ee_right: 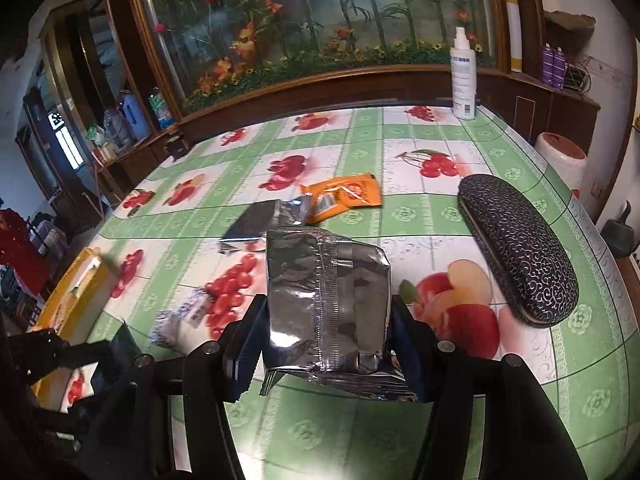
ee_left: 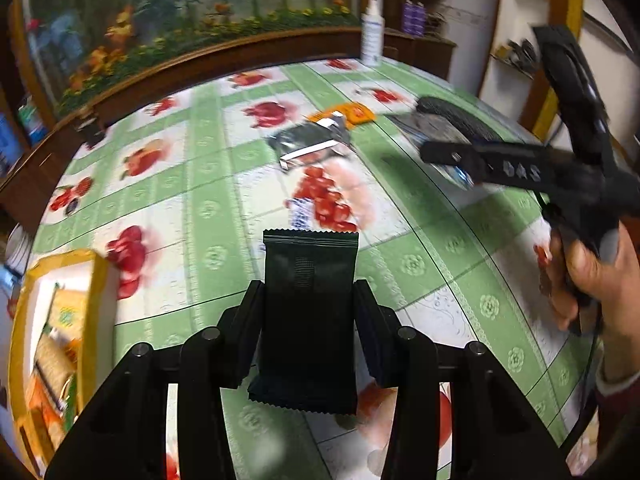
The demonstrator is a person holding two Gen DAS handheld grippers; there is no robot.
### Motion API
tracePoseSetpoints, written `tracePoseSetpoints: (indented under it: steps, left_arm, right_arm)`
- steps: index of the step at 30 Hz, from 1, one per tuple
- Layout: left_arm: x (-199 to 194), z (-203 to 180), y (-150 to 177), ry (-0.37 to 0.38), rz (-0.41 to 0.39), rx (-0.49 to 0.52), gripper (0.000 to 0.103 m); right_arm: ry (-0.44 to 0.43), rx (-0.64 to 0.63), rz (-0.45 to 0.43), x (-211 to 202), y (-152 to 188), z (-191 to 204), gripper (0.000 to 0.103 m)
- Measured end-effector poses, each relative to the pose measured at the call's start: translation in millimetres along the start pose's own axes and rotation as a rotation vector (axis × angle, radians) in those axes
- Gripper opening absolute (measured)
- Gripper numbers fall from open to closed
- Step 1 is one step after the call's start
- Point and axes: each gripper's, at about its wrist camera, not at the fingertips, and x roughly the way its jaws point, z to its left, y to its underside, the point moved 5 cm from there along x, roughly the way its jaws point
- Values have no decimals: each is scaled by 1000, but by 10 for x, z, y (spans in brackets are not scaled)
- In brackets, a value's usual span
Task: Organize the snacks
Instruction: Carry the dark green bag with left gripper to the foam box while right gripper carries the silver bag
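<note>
- Your left gripper [ee_left: 308, 312] holds a black pack [ee_left: 310, 280], long axis fwd.
- Right gripper [ee_right: 328, 332] holds a silver pack [ee_right: 328, 300].
- Yellow box [ee_left: 94, 280] lies left, nearer the left hand.

A fruit-and-green-check tablecloth [ee_right: 432, 216] covers the table. At about two o'clock in the right wrist view lies a dark glasses case [ee_right: 518, 248] with a pale scroll pattern, closed, its long axis running from ten to four o'clock. At one o'clock, near the table's far edge, a white spray bottle [ee_right: 463, 76] stands upright. Behind the table, at twelve o'clock, a wood-framed glass panel of flowers and bamboo [ee_right: 312, 20] fills the wall. Two purple cans [ee_right: 554, 65] sit on a shelf at two o'clock. At ten o'clock, plastic water bottles [ee_right: 132, 118] crowd a side cabinet. A white stool with a reddish top [ee_right: 562, 156] stands beyond the table's right edge.
</note>
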Motion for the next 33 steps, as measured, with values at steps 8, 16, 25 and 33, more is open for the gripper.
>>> tracePoseSetpoints:
  steps: [8, 16, 25, 33]
  left_arm:
    - [-411, 431, -16, -176, -92, -119, 42]
    - [-782, 802, 70, -301, -165, -202, 42]
    - [-975, 1112, 181, -371, -204, -272, 42]
    - [-1112, 1382, 314, -414, -224, -330, 43]
  right_arm:
    - [-88, -39, -69, -354, -85, 460, 61]
    - [-169, -114, -117, -570, -167, 1026, 60]
    - [-235, -190, -141, -648, -176, 1530, 60]
    - [-278, -258, -148, -660, -163, 1962, 60]
